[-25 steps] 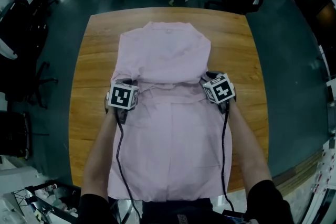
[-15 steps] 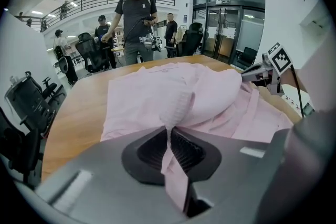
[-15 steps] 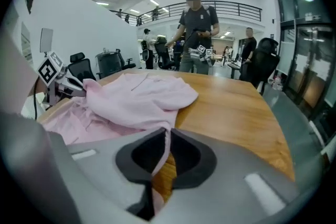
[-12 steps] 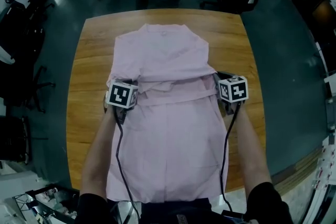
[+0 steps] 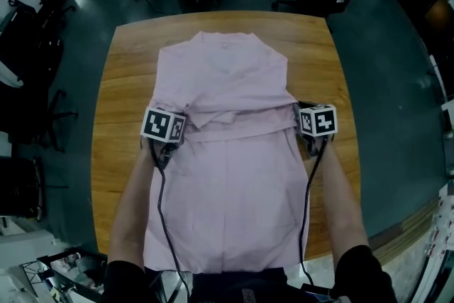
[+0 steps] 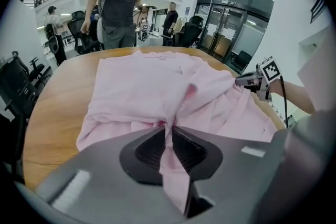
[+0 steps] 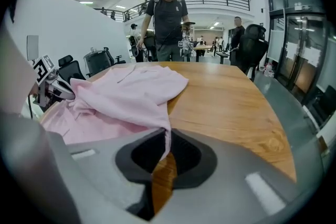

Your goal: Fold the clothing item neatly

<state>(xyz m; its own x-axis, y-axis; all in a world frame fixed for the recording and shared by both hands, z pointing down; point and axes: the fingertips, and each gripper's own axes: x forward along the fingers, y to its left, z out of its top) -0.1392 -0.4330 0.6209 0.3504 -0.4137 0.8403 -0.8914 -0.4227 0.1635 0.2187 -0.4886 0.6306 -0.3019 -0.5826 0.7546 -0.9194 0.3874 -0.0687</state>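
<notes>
A pink shirt (image 5: 227, 74) lies flat on the wooden table (image 5: 128, 81), its far part doubled back into a fold across the middle. My left gripper (image 5: 170, 123) sits at the left end of that fold, shut on a bunched pleat of pink cloth (image 6: 152, 86). Its jaws have just loosened a touch, and cloth is still pinched between them (image 6: 169, 127). My right gripper (image 5: 301, 116) is at the right end of the fold. Its jaws have just been closing and now pinch a thin edge of the shirt (image 7: 131, 92) at their tips (image 7: 168, 135).
A person (image 7: 168, 8) stands just beyond the table's far edge, and others are further back. Office chairs (image 5: 42, 117) ring the table. Bare wood (image 7: 231, 97) runs to the right of the shirt. Cables trail from both grippers towards me.
My right gripper has slid right, out to the shirt's right edge, and closed on the cloth, drawing the fold's right corner outward. My left gripper has shifted only slightly.
</notes>
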